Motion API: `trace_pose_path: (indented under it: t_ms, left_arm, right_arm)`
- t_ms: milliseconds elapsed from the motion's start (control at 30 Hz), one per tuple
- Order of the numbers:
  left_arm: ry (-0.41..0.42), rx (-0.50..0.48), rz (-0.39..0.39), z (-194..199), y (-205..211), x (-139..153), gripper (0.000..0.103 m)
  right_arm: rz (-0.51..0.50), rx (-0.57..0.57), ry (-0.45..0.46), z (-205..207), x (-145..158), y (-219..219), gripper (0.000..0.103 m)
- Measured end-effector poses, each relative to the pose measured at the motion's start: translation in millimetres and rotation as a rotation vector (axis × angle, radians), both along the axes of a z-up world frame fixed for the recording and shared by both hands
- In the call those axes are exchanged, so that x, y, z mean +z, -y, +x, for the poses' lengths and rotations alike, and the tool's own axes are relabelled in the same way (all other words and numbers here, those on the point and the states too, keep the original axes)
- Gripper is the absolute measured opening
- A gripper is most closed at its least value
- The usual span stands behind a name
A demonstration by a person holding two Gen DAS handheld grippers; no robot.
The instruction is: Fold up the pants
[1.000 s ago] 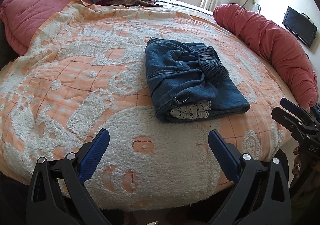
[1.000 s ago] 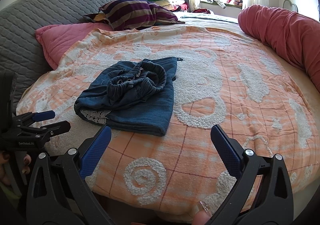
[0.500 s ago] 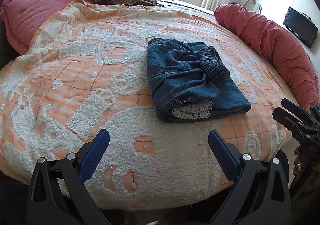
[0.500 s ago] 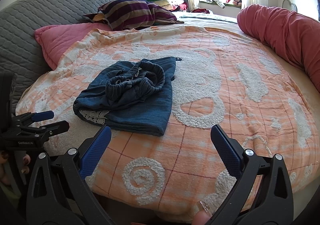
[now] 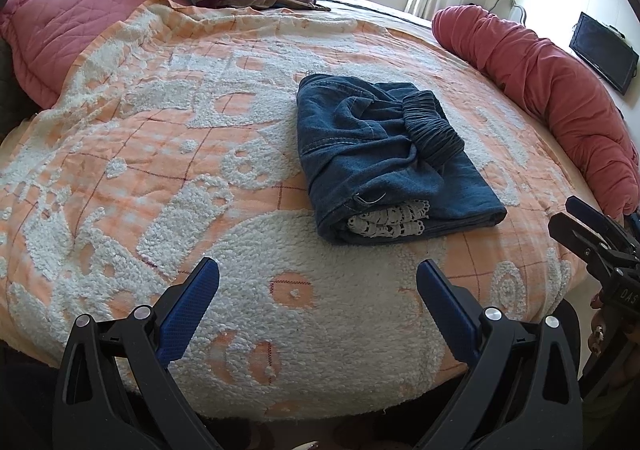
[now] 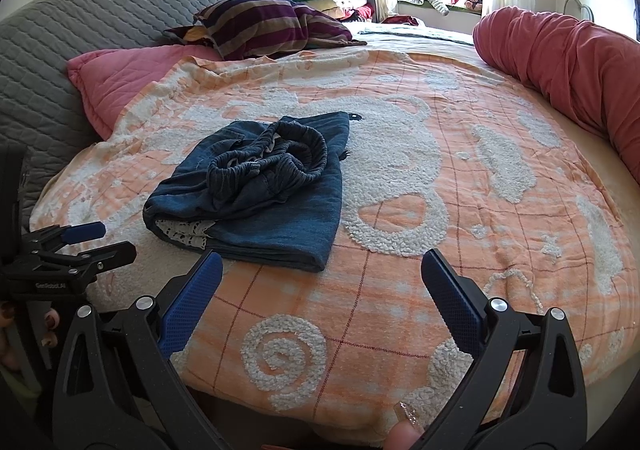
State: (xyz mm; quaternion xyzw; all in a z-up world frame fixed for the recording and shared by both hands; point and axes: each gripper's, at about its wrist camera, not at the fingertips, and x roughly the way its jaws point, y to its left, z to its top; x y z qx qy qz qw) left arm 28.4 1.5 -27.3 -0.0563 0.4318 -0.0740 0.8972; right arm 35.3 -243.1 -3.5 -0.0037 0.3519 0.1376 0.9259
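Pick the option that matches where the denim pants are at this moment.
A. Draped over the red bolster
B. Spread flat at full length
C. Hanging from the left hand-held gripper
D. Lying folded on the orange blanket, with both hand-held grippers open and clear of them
D: the pants lie as a folded bundle on the orange blanket, and the left hand-held gripper and right hand-held gripper hold nothing.

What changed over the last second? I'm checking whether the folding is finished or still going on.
Almost nothing. The pants lie folded on the blanket, in the same shape and place as before. Both views shift only slightly. The left tongs and right tongs stay open and empty, clear of the pants; nothing was taken hold of or let go.
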Motion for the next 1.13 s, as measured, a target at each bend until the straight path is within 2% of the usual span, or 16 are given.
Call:
trace_pose_path:
  t_ms: [500, 633, 767, 967, 1133]
  left_arm:
    - [-0.003, 0.0, 0.002, 1.2, 0.1, 1.3, 0.099]
    - [-0.016, 0.052, 0.034, 3.7, -3.6, 1.3, 0.099]
    - [-0.031, 0.102, -0.015, 10.3, -22.7, 7.2, 0.099]
    - [-0.115, 0.298, -0.013, 66.0, -97.7, 11.7, 0.099]
    - [-0.164, 0.537, 0.064, 123.7, -179.6, 1.1, 0.099]
  right_arm:
    - [-0.003, -0.036, 0.006, 3.2, 2.5, 12.8, 0.094]
    - [-0.014, -0.053, 0.004, 3.1, 4.6, 17.7, 0.094]
    - [-0.027, -0.097, 0.017, 9.5, 8.6, 32.8, 0.094]
    - [-0.068, -0.222, 0.005, 57.8, 8.5, 93.8, 0.094]
    - [-0.134, -0.418, -0.079, 123.3, -15.3, 178.5, 0.094]
